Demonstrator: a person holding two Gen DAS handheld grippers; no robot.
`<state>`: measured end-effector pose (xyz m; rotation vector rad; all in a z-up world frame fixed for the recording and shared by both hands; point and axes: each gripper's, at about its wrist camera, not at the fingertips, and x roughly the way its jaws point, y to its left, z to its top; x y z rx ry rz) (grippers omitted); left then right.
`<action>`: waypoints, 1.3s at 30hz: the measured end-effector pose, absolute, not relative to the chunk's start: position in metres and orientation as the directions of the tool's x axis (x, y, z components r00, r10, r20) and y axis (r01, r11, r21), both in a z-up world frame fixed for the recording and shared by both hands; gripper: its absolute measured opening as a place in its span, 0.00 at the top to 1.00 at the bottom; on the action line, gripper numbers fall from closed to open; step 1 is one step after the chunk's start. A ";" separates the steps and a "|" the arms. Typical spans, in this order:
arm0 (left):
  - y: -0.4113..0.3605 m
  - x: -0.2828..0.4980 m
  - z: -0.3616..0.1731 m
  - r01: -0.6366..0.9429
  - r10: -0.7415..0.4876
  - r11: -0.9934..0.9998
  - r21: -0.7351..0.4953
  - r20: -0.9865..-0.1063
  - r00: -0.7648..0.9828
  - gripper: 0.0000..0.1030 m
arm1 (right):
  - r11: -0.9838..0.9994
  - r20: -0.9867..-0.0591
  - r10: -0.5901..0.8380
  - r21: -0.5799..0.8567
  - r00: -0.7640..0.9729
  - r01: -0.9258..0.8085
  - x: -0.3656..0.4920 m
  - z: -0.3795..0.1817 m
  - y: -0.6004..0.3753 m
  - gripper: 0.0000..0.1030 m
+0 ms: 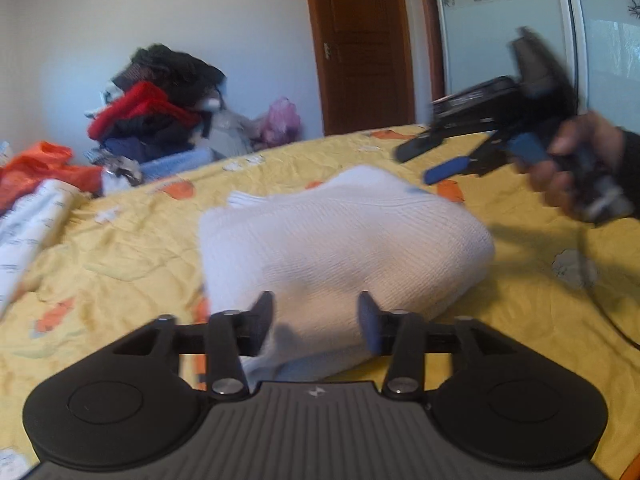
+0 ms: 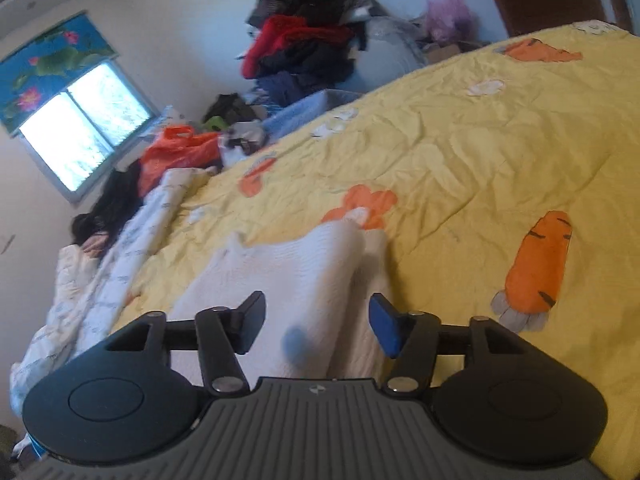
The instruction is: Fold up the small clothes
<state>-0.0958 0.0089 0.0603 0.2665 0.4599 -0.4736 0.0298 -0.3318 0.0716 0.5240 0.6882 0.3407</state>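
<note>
On the yellow quilt (image 1: 132, 248) lay a white knit (image 1: 340, 236), already doubled into a thick, rounded bundle with a ribbed edge showing at its far side. It looked soft and light, a loose-ribbed weave that would sag and slump rather than hold a crease, and several layers deep, so a pinch at one spot might lift only the top ply. The best hold seemed the near folded edge, low down where all layers met, or the two near corners taken together; the stretchy rib would likely drag on the quilt rather than slide.

Close before it, the left gripper (image 1: 318, 322) stood with its fingers apart, the near fold of the knit between and just beyond them; whether the pads touched the cloth could not be told. The right gripper (image 1: 436, 160) hung above the far right of the bundle, blurred, fingers spread and holding nothing; its own view showed the knit (image 2: 288, 280) lying below its parted tips.

Beyond the quilt, a rumpled pale blanket (image 2: 100, 280) lay along the bed edge, and a clothes heap (image 1: 156, 108) rose against the wall.
</note>
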 end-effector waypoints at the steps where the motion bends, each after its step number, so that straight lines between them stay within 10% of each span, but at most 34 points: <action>1: 0.012 -0.102 0.059 0.484 -0.358 0.860 0.166 -0.479 0.801 0.42 | 0.799 -0.486 0.503 0.578 0.715 -0.169 0.013 0.077 -0.331 0.37; 6: 0.001 -0.096 0.047 0.505 -0.366 0.849 0.156 -0.517 0.774 0.42 | 0.702 -0.420 0.671 0.624 0.611 -0.343 -0.035 0.092 -0.304 0.38; 10: -0.019 -0.070 0.033 0.514 -0.382 0.853 0.094 -0.559 0.736 0.41 | 0.796 -0.577 0.603 0.484 0.551 -0.363 -0.022 0.070 -0.267 0.47; 12: -0.025 -0.066 0.028 0.516 -0.375 0.850 0.104 -0.569 0.732 0.36 | 0.844 -0.609 0.537 0.407 0.584 -0.350 -0.013 0.055 -0.268 1.00; 15: -0.030 -0.071 0.026 0.517 -0.362 0.846 0.128 -0.573 0.735 0.33 | 0.833 -0.615 0.541 0.486 0.574 -0.264 -0.010 0.057 -0.280 0.97; 20: -0.031 -0.071 0.026 0.506 -0.356 0.855 0.116 -0.577 0.735 0.33 | 0.864 -0.559 0.502 0.349 0.660 -0.362 -0.014 0.105 -0.254 0.33; 29: -0.033 -0.070 0.027 0.500 -0.355 0.859 0.107 -0.580 0.734 0.32 | 0.951 -0.757 0.275 0.122 0.593 -0.285 0.093 0.072 -0.230 0.37; 39: -0.016 -0.093 0.054 0.511 -0.391 0.853 0.107 -0.517 0.761 0.29 | 0.957 -0.700 0.278 0.142 0.658 -0.253 0.078 0.088 -0.234 0.37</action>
